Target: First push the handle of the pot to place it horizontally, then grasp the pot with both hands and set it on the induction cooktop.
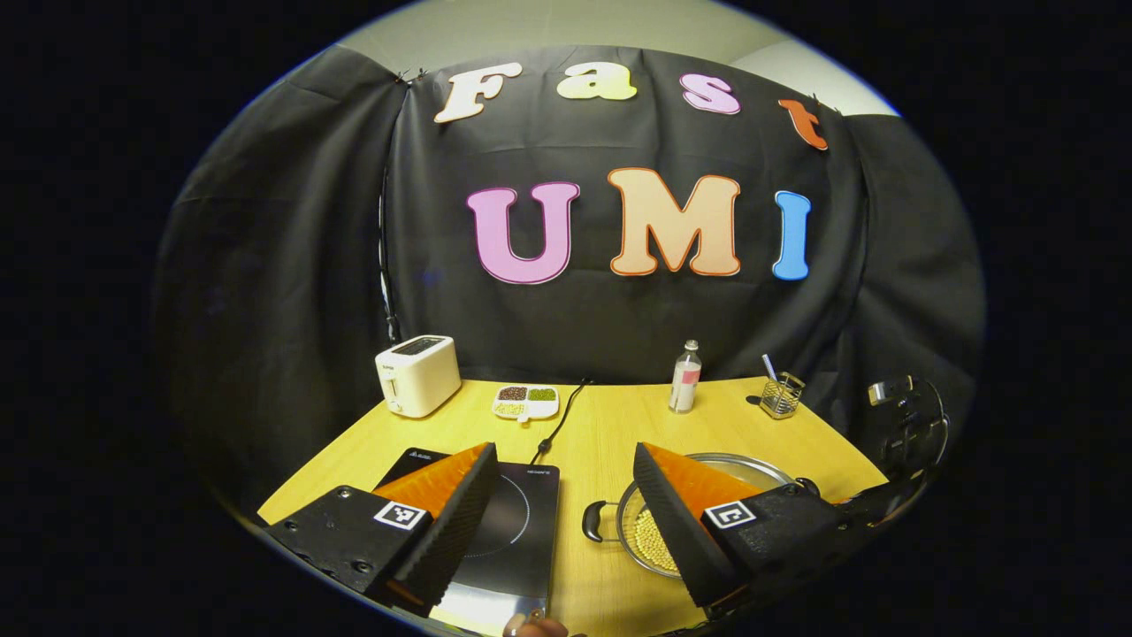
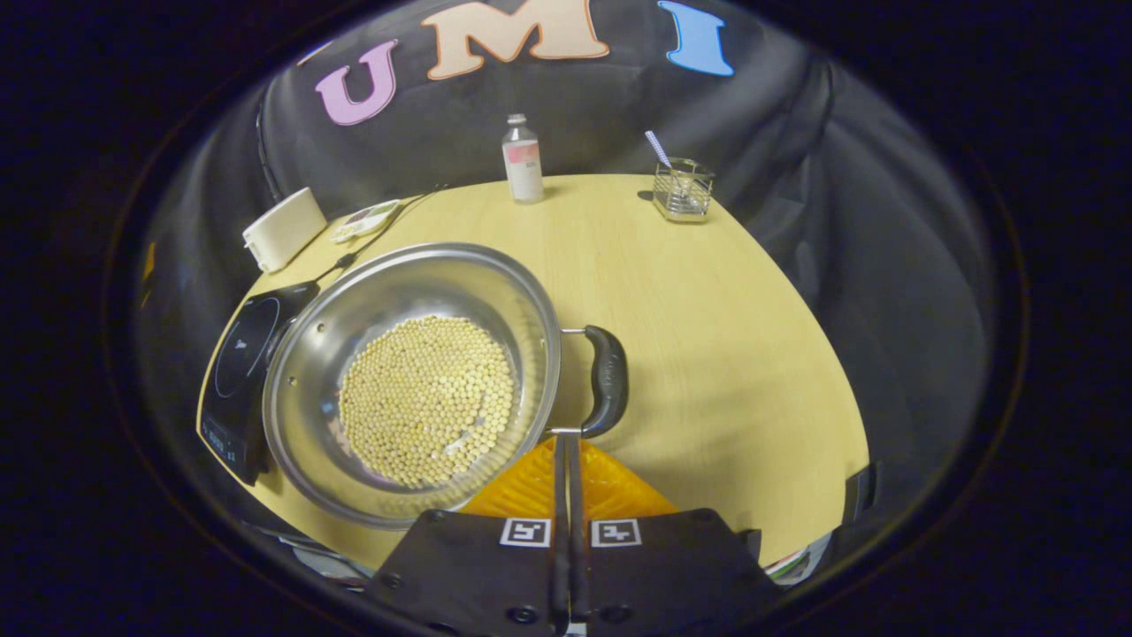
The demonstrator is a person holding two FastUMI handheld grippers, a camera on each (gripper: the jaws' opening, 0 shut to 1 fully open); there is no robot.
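- In the left gripper view the left hand-held gripper (image 1: pixel 562 509) has its jaws spread wide, with nothing between the two orange-backed fingers (image 1: pixel 442 482).
- Seen through that gap, the induction cooktop (image 1: pixel 513 531) lies at 7 o'clock under the near finger, and the pot (image 1: pixel 659 531) sits at 5 o'clock, half hidden behind the other finger, touching neither.
- This view shows the pot's near handle (image 1: pixel 597 522), a black loop pointing toward the cooktop, with a bare strip of worktop (image 1: pixel 601 425) between pot and cooktop.
- Farther out: a toaster (image 1: pixel 417 375) at 10 o'clock, a divided dish (image 1: pixel 525 401) beside it, a cable (image 1: pixel 559 425) running back from the cooktop, a bottle (image 1: pixel 684 378) at 1 o'clock and a wire holder (image 1: pixel 782 395) at 2 o'clock.
- In the right gripper view the right hand-held gripper (image 2: pixel 566 460) has its fingers pressed together flat, nothing held; the tips sit right by the base of the pot's other handle (image 2: pixel 607 380); contact cannot be told.
- This view looks down into the pot, showing a layer of pale beans (image 2: pixel 427 400) on its floor, and the cooktop at 9 o'clock, partly hidden behind the pot's rim.
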